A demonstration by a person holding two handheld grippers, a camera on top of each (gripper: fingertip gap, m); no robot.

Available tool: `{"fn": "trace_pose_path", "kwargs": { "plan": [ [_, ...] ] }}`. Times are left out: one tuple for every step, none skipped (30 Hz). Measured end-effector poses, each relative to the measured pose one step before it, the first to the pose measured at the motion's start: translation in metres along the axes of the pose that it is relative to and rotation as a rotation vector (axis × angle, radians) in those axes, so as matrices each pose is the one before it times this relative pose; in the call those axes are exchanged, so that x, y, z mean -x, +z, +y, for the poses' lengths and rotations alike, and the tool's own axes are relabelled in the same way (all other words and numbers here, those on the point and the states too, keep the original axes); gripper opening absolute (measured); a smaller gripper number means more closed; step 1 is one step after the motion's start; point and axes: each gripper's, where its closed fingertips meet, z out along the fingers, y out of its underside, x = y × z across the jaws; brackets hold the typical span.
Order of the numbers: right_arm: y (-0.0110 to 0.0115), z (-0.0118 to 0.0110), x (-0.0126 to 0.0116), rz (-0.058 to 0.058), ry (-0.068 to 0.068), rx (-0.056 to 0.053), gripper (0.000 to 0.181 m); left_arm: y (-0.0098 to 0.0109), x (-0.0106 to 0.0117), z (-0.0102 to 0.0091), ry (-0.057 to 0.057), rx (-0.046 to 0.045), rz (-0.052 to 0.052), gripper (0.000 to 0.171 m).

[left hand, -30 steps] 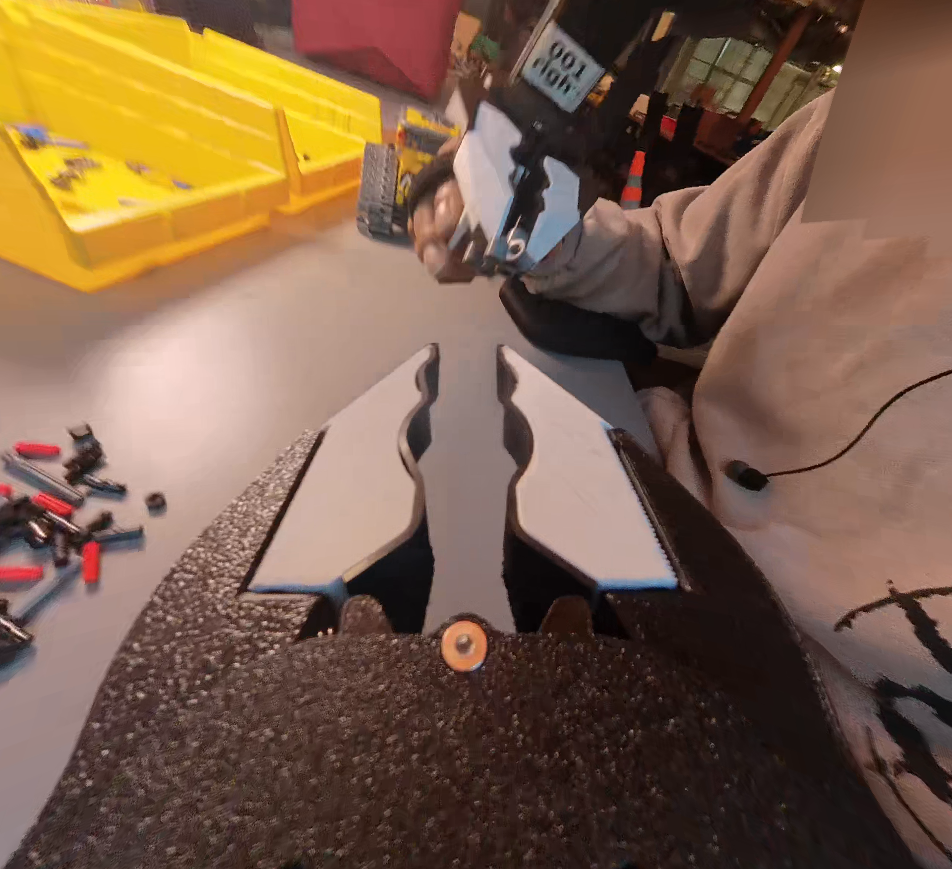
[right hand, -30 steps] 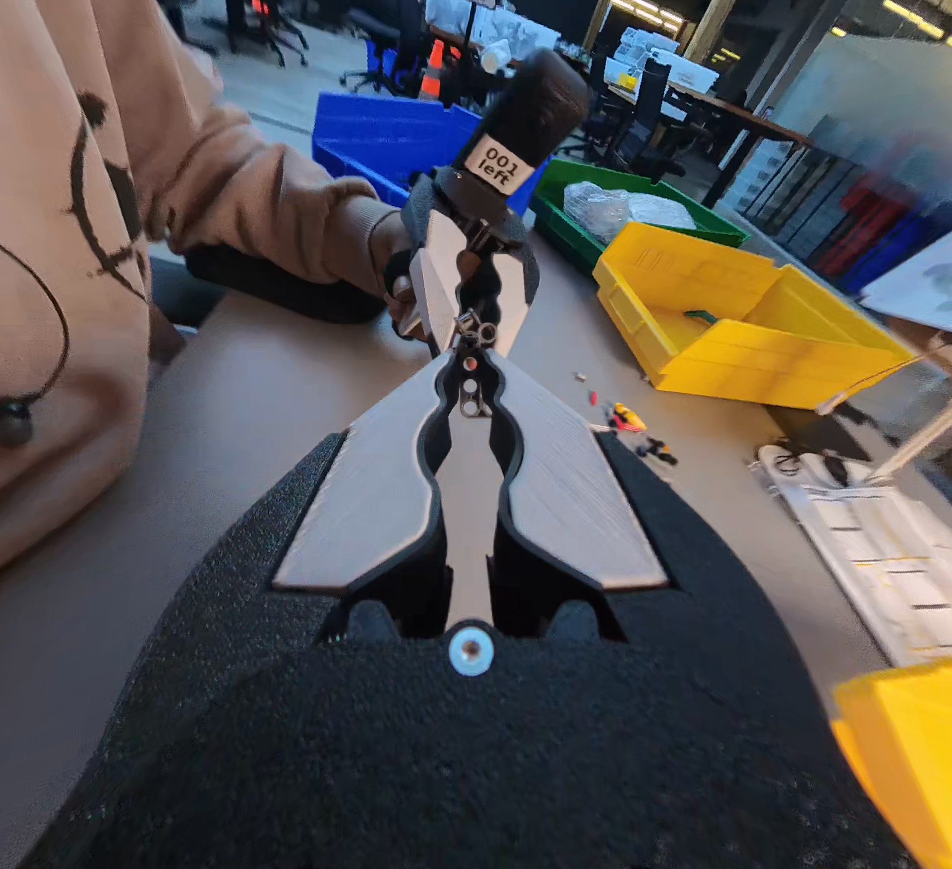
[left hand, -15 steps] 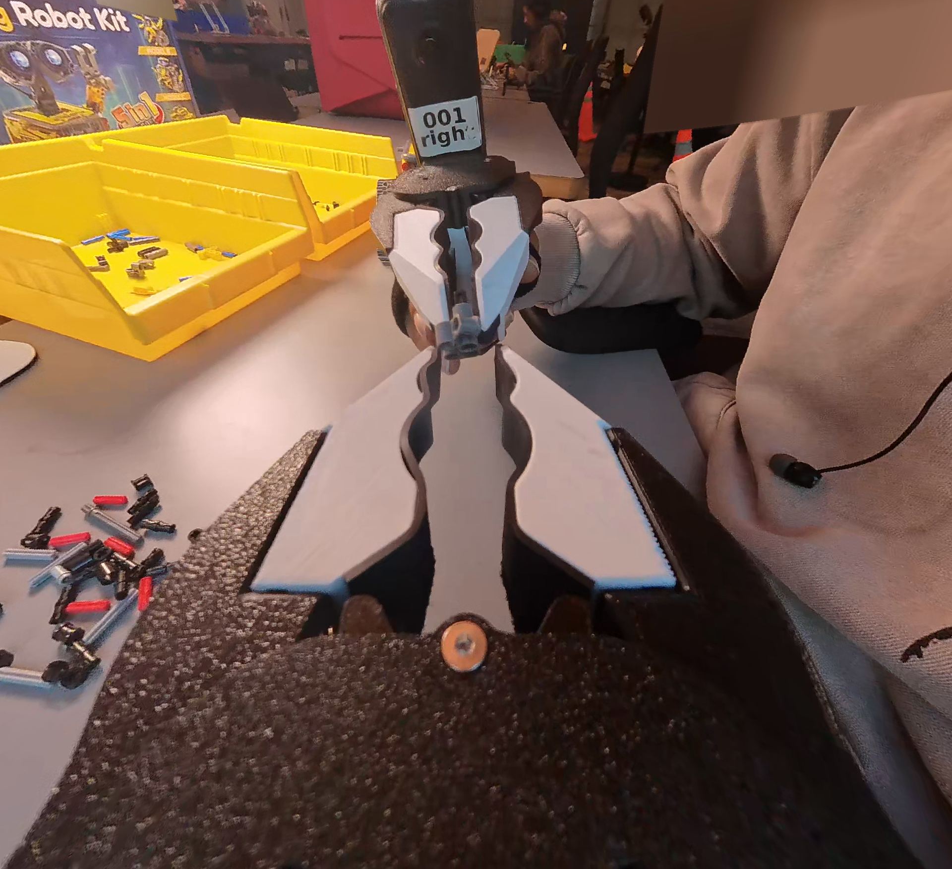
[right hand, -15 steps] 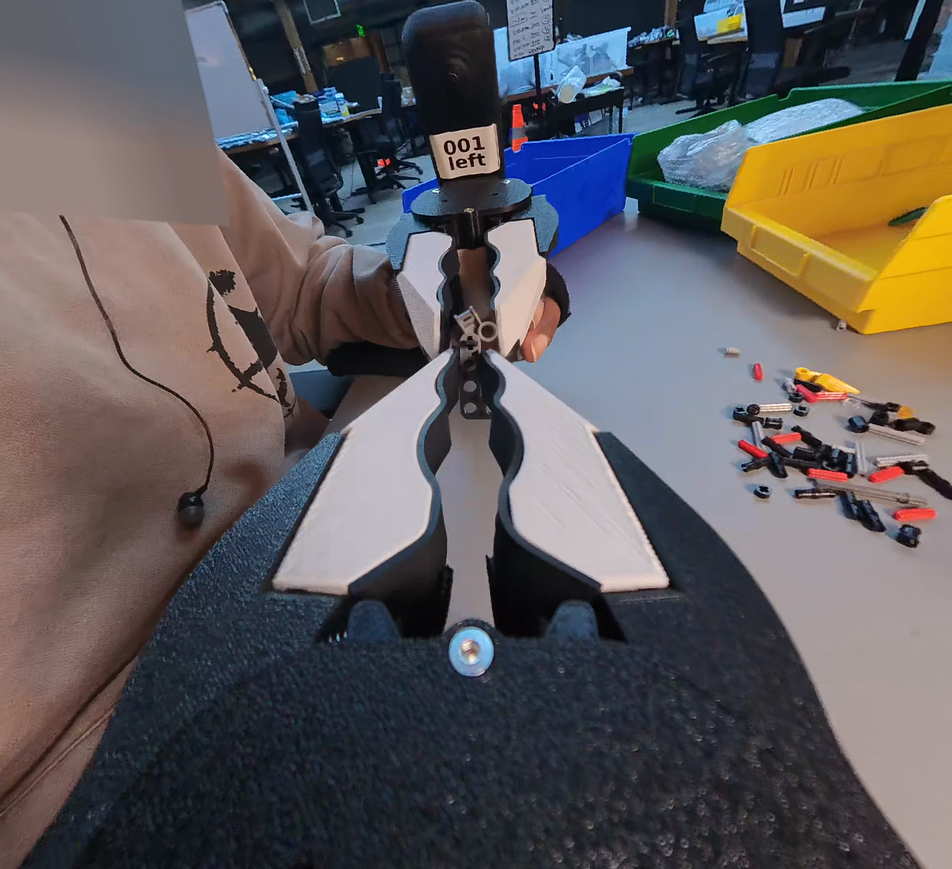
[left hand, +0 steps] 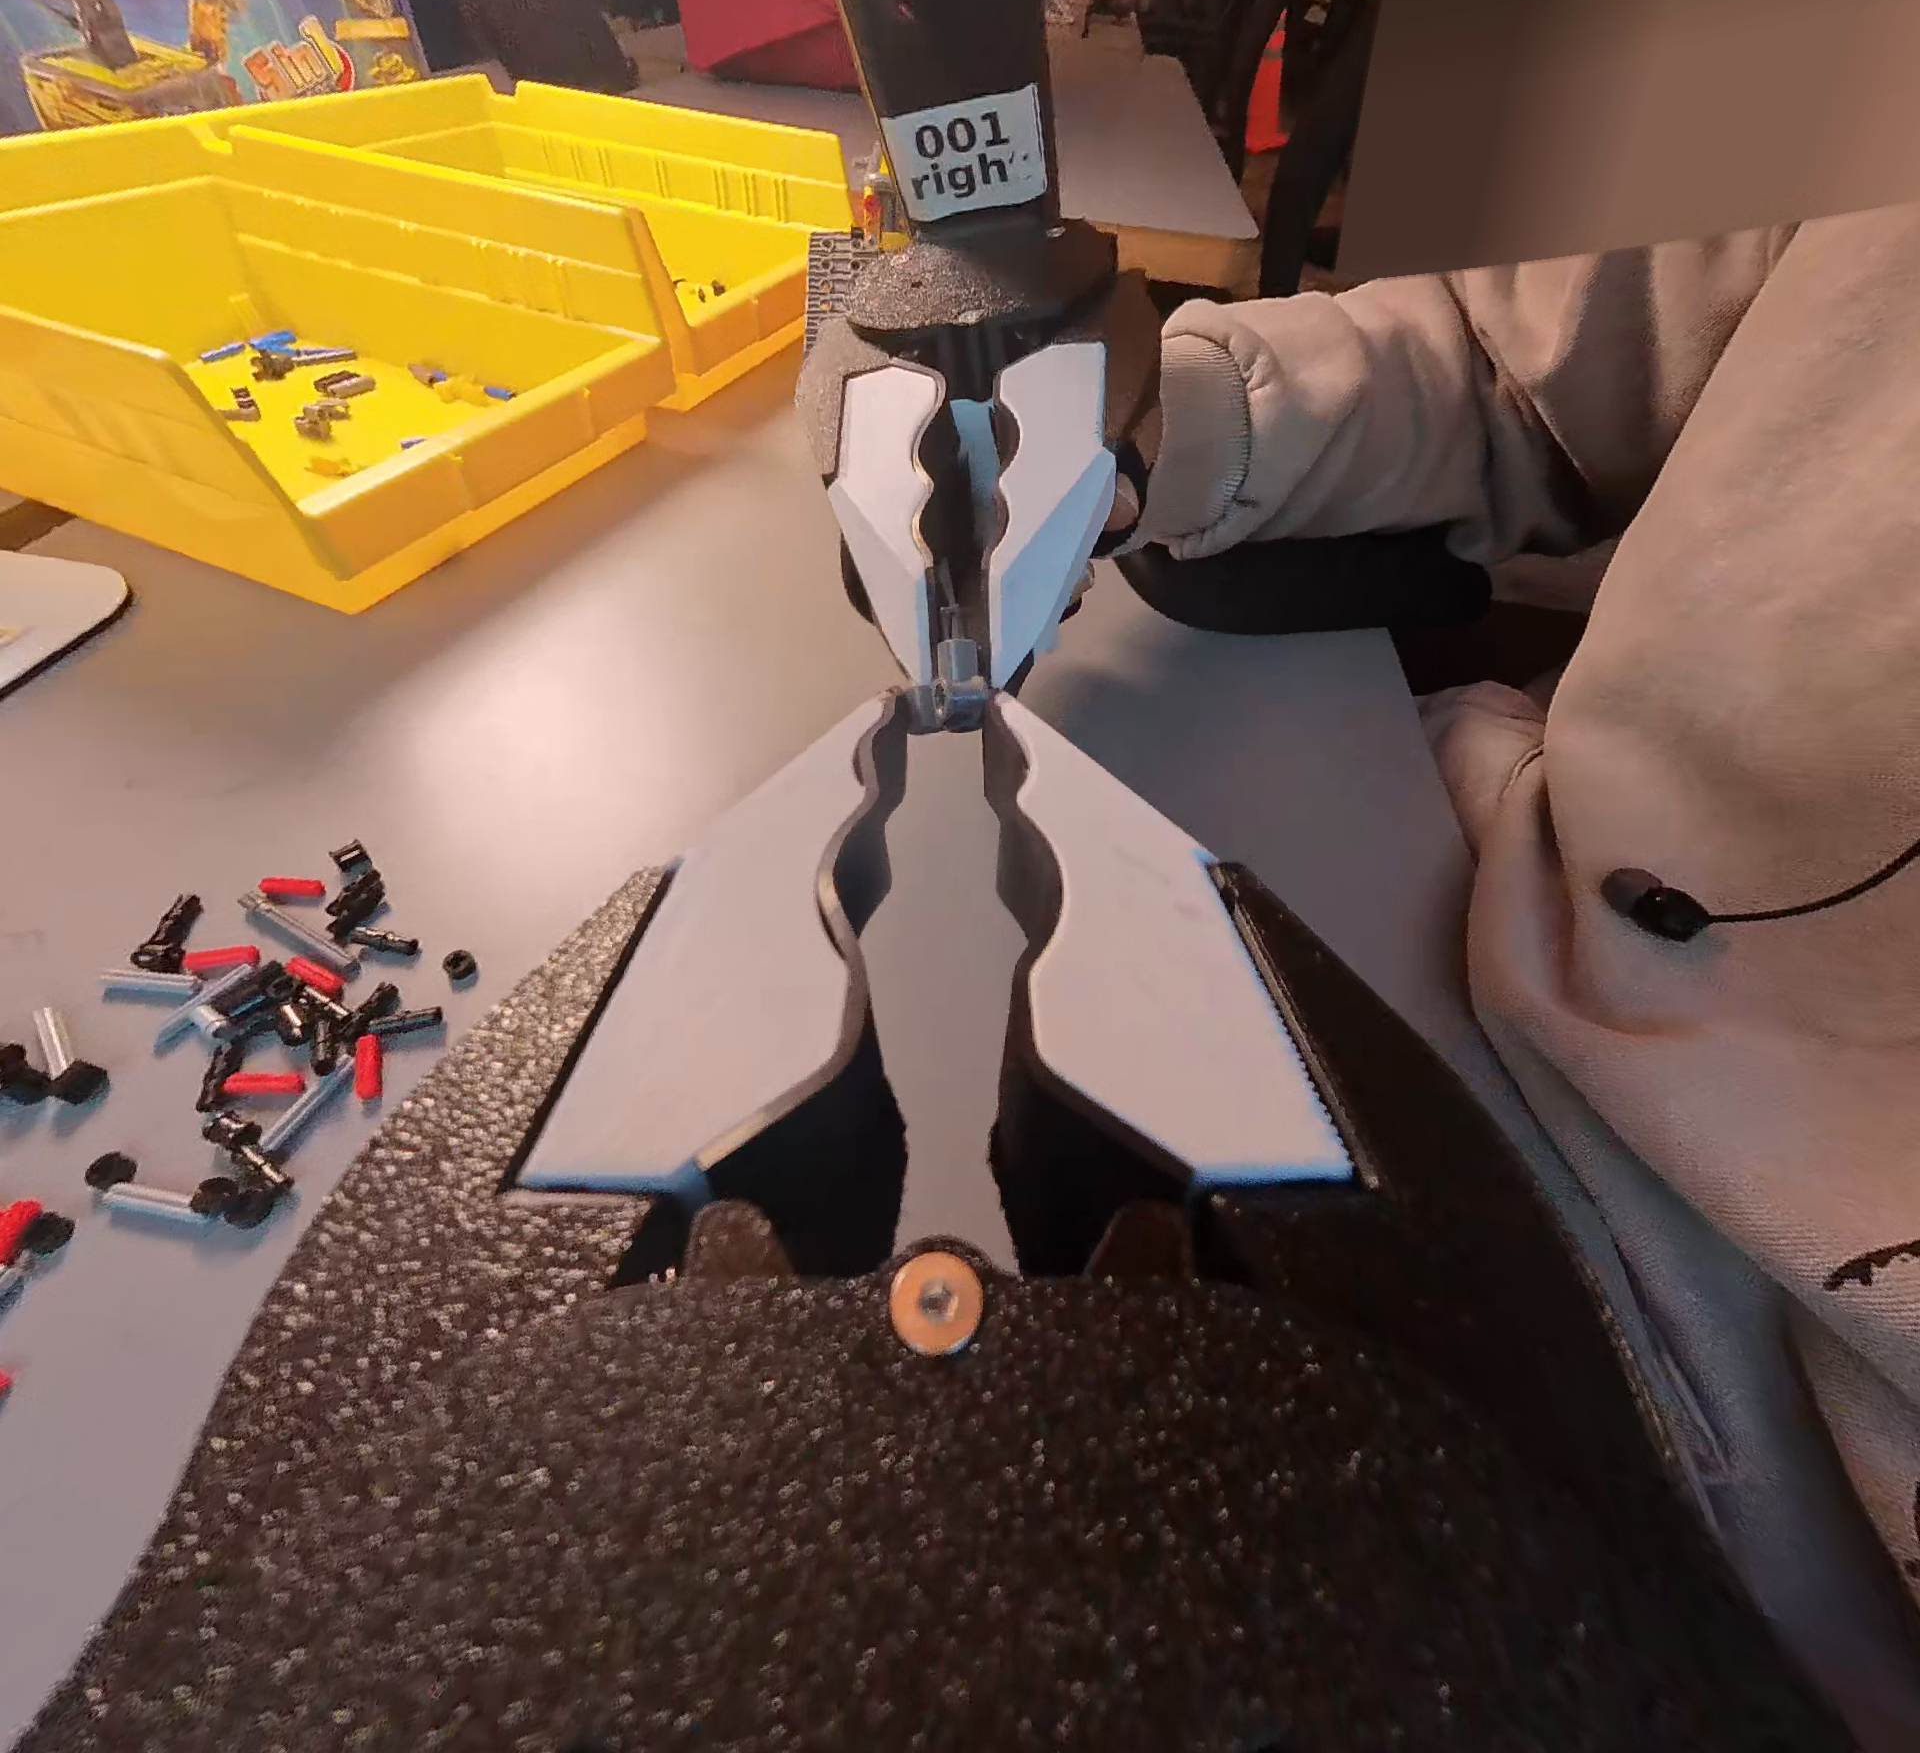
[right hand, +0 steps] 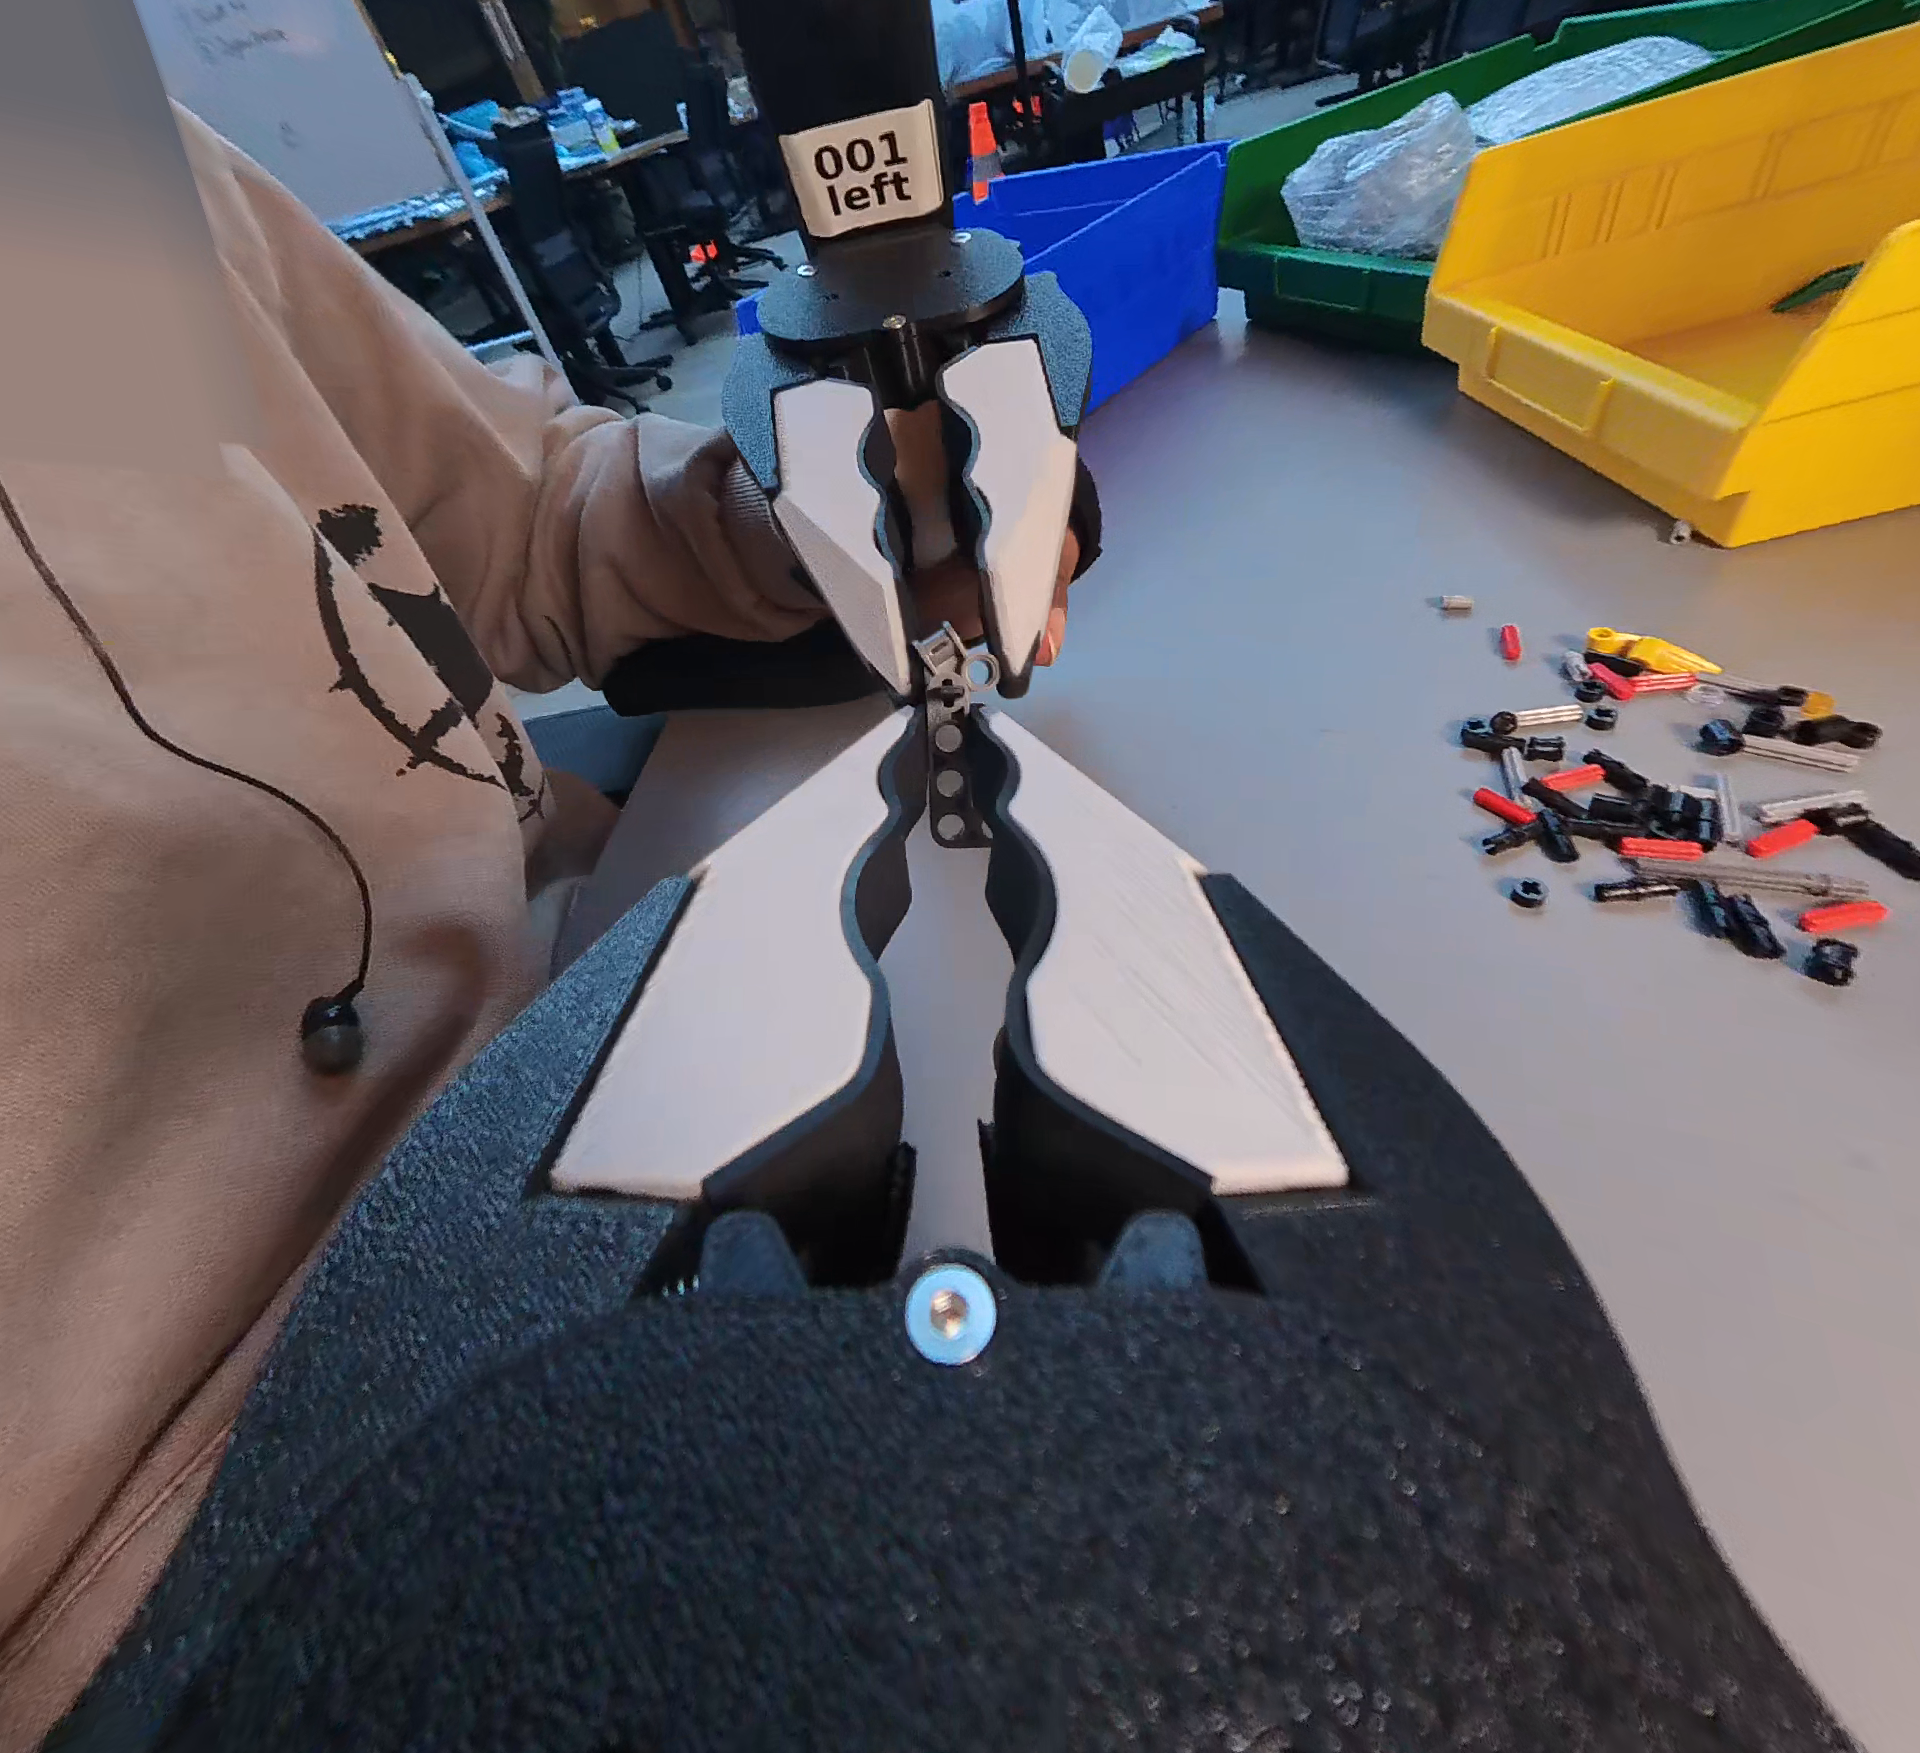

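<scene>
A second ago the two grippers stood apart and tilted, the views swinging; now they face tip to tip above the grey table (left hand: 520, 747). The left gripper (left hand: 943, 704) has come up to the right gripper (left hand: 956, 654) — its fingertips now close on the small grey connector (left hand: 948, 701), which meets the black holed beam (right hand: 951, 773) pinched by the right gripper (right hand: 948, 716). The left gripper (right hand: 951, 664) has drawn closer too — almost touching.

— How do my two grippers sit?
— I hold the left gripper (left hand: 943, 716) and the right gripper (right hand: 948, 716) tip to tip, facing each other above the table.
— Jaws?
— Both nearly closed, each pinching something small at its tips. A hand (right hand: 961, 581) grips each handle; beige sleeves reach the wrists.
</scene>
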Motion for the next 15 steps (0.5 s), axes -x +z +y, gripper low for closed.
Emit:
{"fn": "trace_pose_path", "kwargs": {
  "plan": [
    [-0.00055, -0.00007, -0.00079, -0.0093, 0.0197, -0.0052, 0.004, 0.00020, 0.00065, 0.00089, -0.0027, 0.00571, 0.0009, 0.014],
    [-0.00097, -0.00011, -0.00044, -0.0132, 0.0177, -0.0069, 0.004, 0.00036, 0.00028, 0.00038, -0.0017, 0.00175, 0.0021, 0.014],
    [-0.00091, -0.00088, 0.00026, -0.0127, 0.0113, -0.0084, 0.004, -0.00013, -0.00052, -0.00112, -0.0016, -0.00594, 0.0042, 0.014],
    [-0.00117, -0.00201, 0.00177, -0.0137, -0.0002, -0.0092, 0.004, -0.00019, -0.00125, -0.00164, -0.0061, -0.00673, 0.0086, 0.014],
    [-0.00108, -0.00234, 0.00181, -0.0097, -0.0005, -0.0073, 0.004, -0.00034, -0.00051, -0.00162, -0.0035, -0.00602, 0.0047, 0.014],
    [-0.00096, -0.00217, 0.00063, -0.0053, 0.0039, -0.0094, 0.004, -0.00036, 0.00010, -0.00156, -0.0026, -0.00703, 0.0021, 0.014],
    [-0.00097, -0.00305, 0.00005, -0.0026, 0.0077, -0.0187, 0.004, -0.00049, 0.00051, -0.00230, -0.0035, -0.01294, 0.0005, 0.014],
    [-0.00099, -0.00337, 0.00002, -0.0007, 0.0062, -0.0176, 0.004, -0.00042, 0.00040, -0.00257, -0.0052, -0.01322, 0.0001, 0.014],
    [-0.00091, -0.00370, 0.00036, -0.0002, 0.0029, -0.0150, 0.004, -0.00049, 0.00011, -0.00270, -0.0053, -0.01261, 0.0019, 0.014],
    [-0.00054, -0.00342, 0.00075, 0.0019, -0.0053, -0.0124, 0.004, -0.00086, -0.00051, -0.00263, -0.0061, -0.01232, 0.0070, 0.014],
    [-0.00029, -0.00401, 0.00158, -0.0043, 0.0025, -0.0197, 0.004, -0.00080, -0.00083, -0.00268, -0.0024, -0.01314, 0.0056, 0.014],
    [-0.00039, -0.00272, 0.00038, 0.0028, -0.0017, -0.0120, 0.004, -0.00040, -0.00033, -0.00113, 0.0056, -0.00398, -0.0030, 0.014],
    [-0.00030, -0.00118, -0.00001, 0.0073, -0.0120, -0.0021, 0.004, -0.00038, 0.00012, -0.00061, 0.0063, -0.00317, -0.0071, 0.014],
    [-0.00013, -0.00223, 0.00004, 0.0029, 0.0026, -0.0107, 0.004, -0.00070, -0.00008, -0.00170, 0.0011, -0.00923, -0.0055, 0.013],
    [-0.00004, -0.00277, 0.00042, -0.0050, 0.0132, -0.0194, 0.003, -0.00078, -0.00021, -0.00152, 0.0004, -0.00462, -0.0038, 0.013]
  ]
}}
